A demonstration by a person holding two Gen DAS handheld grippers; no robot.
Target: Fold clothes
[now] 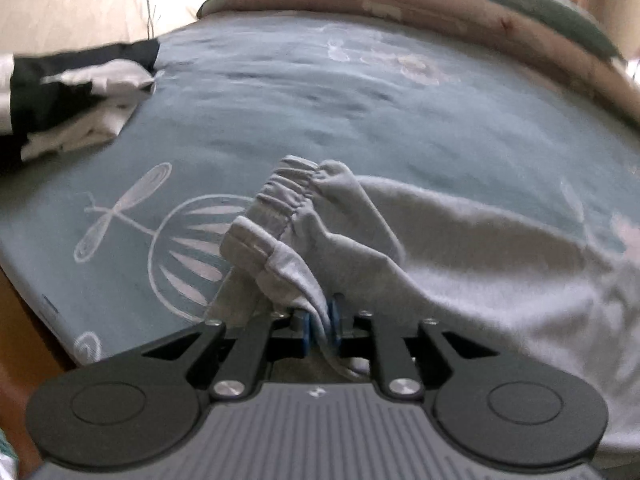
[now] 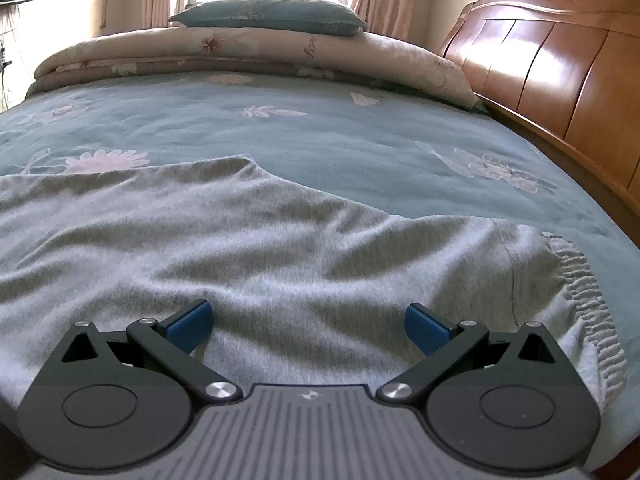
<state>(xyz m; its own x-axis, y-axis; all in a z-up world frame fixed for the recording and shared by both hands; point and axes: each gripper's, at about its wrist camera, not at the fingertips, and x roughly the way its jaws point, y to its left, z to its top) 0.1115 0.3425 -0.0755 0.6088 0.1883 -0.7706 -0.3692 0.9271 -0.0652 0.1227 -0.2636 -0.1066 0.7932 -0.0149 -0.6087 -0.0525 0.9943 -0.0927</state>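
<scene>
Left fingers (image 1: 304, 322) pinching grey trousers (image 1: 460, 248) — lifted

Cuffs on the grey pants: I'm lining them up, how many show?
2: one cuff lies on the bedspread, the other cuff nearer the left gripper.

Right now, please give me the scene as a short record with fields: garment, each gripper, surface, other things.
garment: grey sweatpants, spread on the bed
left gripper: shut on sweatpants fabric near a cuff
right gripper: open, above the sweatpants
surface: teal bedspread
other: folded clothes pile, rolled quilt, pillow, wooden headboard
</scene>
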